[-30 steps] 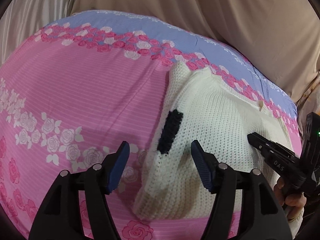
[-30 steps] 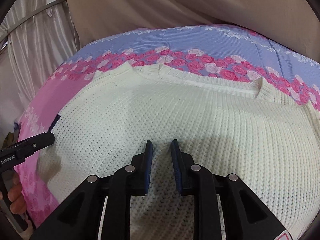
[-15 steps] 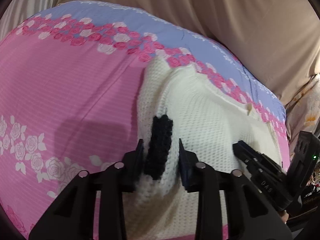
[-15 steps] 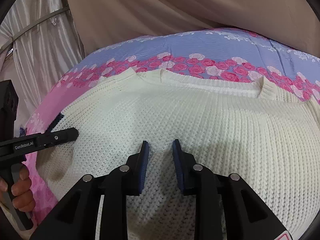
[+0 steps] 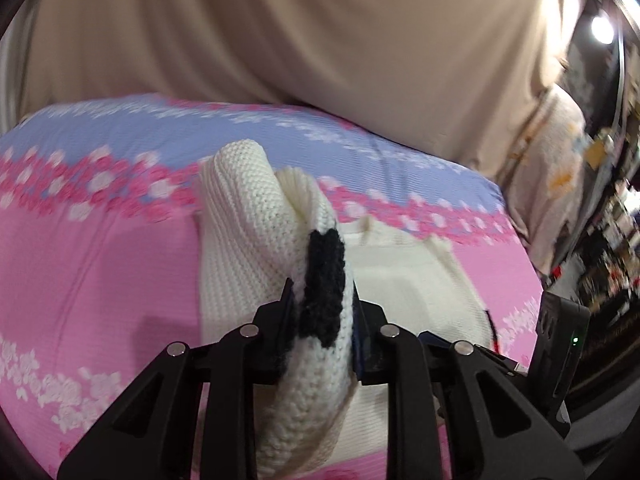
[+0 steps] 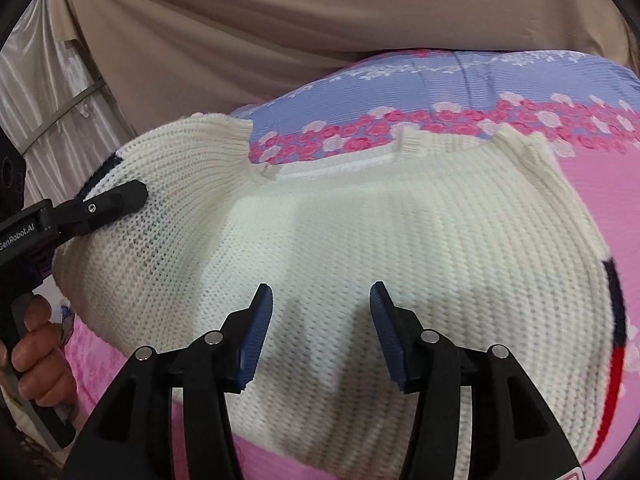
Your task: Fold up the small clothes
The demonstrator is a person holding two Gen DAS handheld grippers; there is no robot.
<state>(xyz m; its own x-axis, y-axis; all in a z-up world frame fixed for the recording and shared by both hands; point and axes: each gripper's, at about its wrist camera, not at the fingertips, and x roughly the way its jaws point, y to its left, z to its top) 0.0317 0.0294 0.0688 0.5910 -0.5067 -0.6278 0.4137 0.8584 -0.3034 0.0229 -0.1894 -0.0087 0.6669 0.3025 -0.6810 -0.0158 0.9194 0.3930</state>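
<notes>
On the far left of the right wrist view, a hand (image 6: 38, 350) holds the left gripper (image 5: 322, 306), whose body reads "GenRobot.AI". Its jaws have just been closing and now pinch the sweater's (image 6: 400, 248) left edge at a black patch (image 5: 324, 280), lifting that edge off the bedspread (image 5: 92, 248). The rest of the cream knit lies flat on the pink and blue floral cover. The right gripper (image 6: 320, 332) hangs over the sweater's middle, its jaws just opening and spread, nothing between them.

Left hand-held gripper (image 5: 322, 308) clamped, right (image 6: 320, 334) parted
</notes>
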